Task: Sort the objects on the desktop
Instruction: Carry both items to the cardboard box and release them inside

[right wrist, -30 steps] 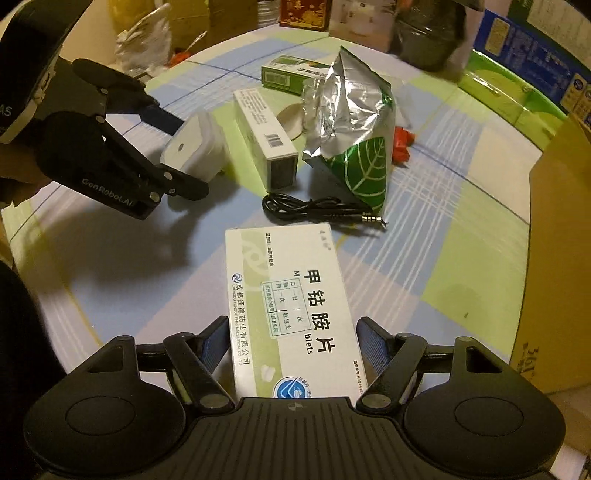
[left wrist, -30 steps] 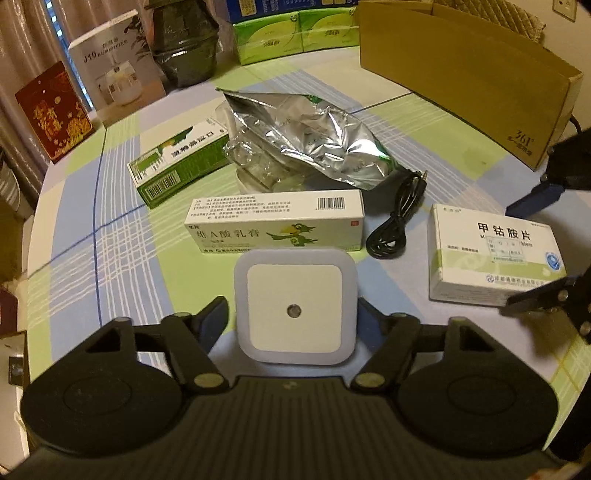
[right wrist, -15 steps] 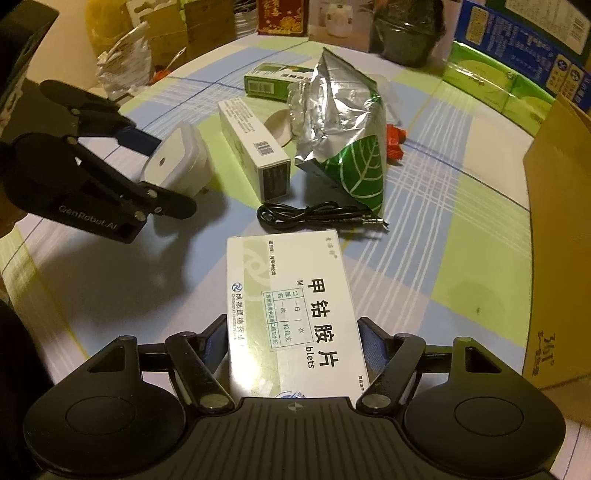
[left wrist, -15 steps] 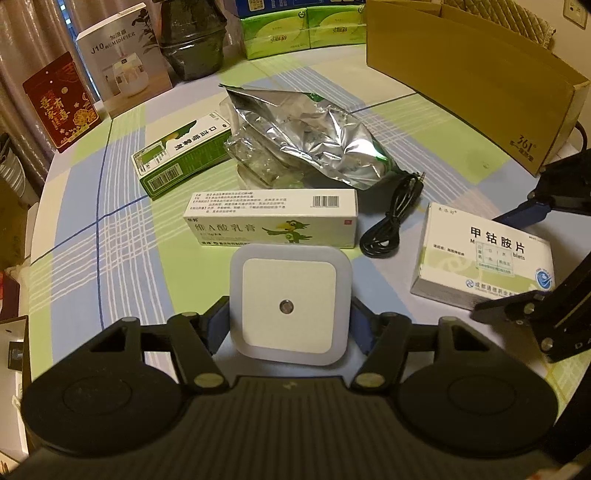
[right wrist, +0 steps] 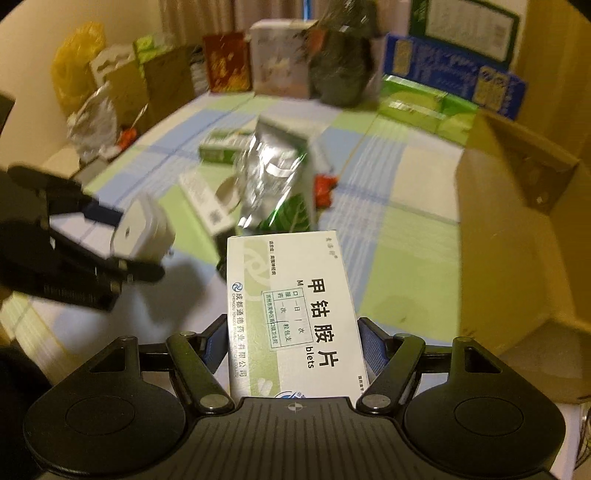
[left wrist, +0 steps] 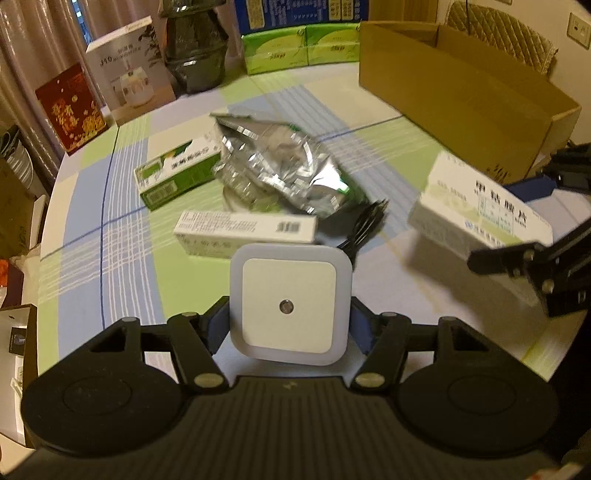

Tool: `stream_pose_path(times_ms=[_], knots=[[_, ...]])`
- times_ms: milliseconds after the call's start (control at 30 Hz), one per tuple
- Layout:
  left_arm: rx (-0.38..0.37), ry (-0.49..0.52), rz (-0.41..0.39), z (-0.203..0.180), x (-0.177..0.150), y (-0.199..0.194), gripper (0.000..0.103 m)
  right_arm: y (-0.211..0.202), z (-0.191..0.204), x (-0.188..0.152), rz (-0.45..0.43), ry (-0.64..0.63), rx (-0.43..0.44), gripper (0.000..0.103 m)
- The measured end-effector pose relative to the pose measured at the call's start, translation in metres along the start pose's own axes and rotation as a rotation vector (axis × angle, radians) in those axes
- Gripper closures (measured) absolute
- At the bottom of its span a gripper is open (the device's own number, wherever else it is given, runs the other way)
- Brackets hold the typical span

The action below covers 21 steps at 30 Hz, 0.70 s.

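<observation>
Checked cloth covers the table [left wrist: 92,266] under my tools. Nearest, my left gripper [left wrist: 289,325] clamps the night light [left wrist: 289,302]; my right gripper [right wrist: 291,341] grips the tablet box [right wrist: 295,314], both clear of the cloth. Farther off lie boxes and a foil bag [left wrist: 280,173]. Far right waits the cardboard box [left wrist: 461,96], probably the drop-off; next I must carry both over its rim.

Checked tablecloth [left wrist: 122,206]; yellow plastic bag [right wrist: 74,62]; beige curtain [left wrist: 22,48]; wall socket [left wrist: 578,25].

Each camera sits just behind its own gripper, looking forward and steeply down, close above the table [left wrist: 122,236]. Both views share the foil bag [left wrist: 280,170] at mid-frame and the cardboard box [right wrist: 524,229] at right.
</observation>
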<state>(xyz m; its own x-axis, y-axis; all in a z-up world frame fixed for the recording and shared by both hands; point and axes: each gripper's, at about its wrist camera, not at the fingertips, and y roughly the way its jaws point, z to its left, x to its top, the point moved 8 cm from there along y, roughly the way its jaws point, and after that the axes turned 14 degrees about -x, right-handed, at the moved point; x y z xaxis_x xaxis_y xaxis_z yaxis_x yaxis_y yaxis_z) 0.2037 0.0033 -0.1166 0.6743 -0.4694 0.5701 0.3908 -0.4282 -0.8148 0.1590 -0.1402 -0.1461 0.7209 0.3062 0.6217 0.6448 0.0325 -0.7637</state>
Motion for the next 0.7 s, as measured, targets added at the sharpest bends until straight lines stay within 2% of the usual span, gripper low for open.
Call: stream_pose_path(times_ms=[200, 400, 533, 700], knots=[[-0.02, -0.005, -0.044, -0.033, 0.037, -0.014, 0.041, -0.038, -0.044, 0.03, -0.08, 0.084, -0.032, 0.034], [-0.061, 0.027, -0.107, -0.084, 0.101, -0.019, 0.041, -0.072, -0.121, 0.061, -0.164, 0.174, -0.132, 0.034], [-0.096, 0.061, -0.146, -0.122, 0.143, -0.011, 0.041, -0.075, -0.183, 0.062, -0.154, 0.234, -0.209, 0.034], [-0.152, 0.102, -0.172, -0.171, 0.189, 0.017, 0.041, -0.063, -0.242, 0.048, -0.112, 0.291, -0.261, 0.034]])
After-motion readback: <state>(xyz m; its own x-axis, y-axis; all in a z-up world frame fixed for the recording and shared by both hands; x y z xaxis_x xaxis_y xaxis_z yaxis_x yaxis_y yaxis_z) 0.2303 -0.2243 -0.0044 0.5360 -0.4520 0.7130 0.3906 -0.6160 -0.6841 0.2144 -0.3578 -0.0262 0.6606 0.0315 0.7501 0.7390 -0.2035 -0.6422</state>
